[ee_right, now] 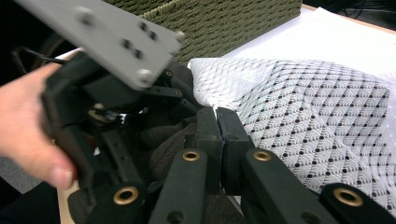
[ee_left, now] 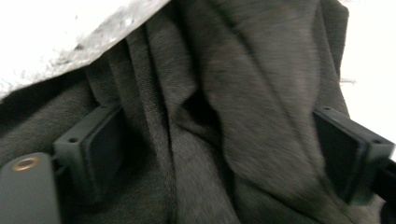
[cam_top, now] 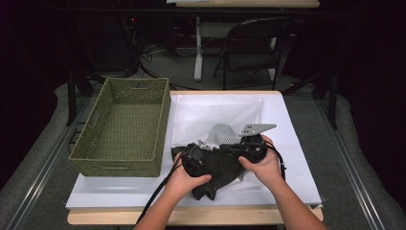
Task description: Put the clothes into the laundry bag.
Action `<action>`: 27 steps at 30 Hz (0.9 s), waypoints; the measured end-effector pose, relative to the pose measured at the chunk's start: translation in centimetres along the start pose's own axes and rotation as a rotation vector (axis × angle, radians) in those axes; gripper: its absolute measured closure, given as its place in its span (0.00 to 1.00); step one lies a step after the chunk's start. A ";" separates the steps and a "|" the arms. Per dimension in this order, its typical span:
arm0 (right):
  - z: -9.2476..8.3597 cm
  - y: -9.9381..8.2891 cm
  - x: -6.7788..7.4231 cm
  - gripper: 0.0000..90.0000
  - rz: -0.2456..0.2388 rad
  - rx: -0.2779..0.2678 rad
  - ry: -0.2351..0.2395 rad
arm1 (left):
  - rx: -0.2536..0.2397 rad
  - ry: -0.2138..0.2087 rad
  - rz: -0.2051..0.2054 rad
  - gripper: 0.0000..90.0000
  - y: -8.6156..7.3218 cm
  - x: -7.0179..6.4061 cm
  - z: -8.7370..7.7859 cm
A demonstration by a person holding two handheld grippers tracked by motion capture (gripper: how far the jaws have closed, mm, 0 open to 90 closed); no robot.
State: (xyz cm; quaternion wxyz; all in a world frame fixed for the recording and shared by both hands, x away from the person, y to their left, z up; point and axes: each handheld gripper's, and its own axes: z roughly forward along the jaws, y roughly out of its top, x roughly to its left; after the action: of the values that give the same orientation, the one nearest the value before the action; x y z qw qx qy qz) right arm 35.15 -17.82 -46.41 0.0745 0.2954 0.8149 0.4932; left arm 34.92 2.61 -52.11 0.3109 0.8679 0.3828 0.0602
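on the left of the surface point(cam_top: 287, 120), which is covered in white, stands a green woven basket point(cam_top: 125, 125), well apart from the hands. just right of it, near the front edge, lies a dark garment point(cam_top: 218, 172) bunched in a heap, partly over a white patterned mesh cloth point(cam_top: 221, 132) that shows behind it. the left hand-held gripper point(cam_top: 195, 162) presses down into the dark garment; in the left gripper view its jaws stand wide apart with folds of the dark fabric lying between the pads, which do not press on it. the right hand-held gripper point(ee_right: 218, 140) sits just beside it on the right, its jaws closed tight together over the dark cloth at the edge of the mesh cloth; whether any fabric is pinched between them cannot be told.
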 end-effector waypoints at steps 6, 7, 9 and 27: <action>0.0 -0.1 -0.1 0.99 0.006 -0.001 0.001 | -0.007 0.023 0.016 0.10 -0.2 -0.6 0.3; 0.0 -0.1 -0.1 0.99 0.004 0.001 0.001 | -0.004 0.031 0.021 0.10 -0.3 -0.6 0.3; 0.0 -0.1 -0.1 0.99 0.004 -0.005 0.000 | 0.000 0.053 0.041 0.10 -0.4 -0.9 0.6; 0.3 -0.2 0.0 0.99 0.000 0.012 -0.003 | -0.048 0.106 0.052 0.37 -0.5 -0.9 1.1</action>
State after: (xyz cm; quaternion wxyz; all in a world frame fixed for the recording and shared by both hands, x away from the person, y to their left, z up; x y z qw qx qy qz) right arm 35.14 -17.67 -46.75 0.0738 0.2965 0.8176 0.4881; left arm 34.38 1.63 -53.16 0.3093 0.8653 0.3747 0.1232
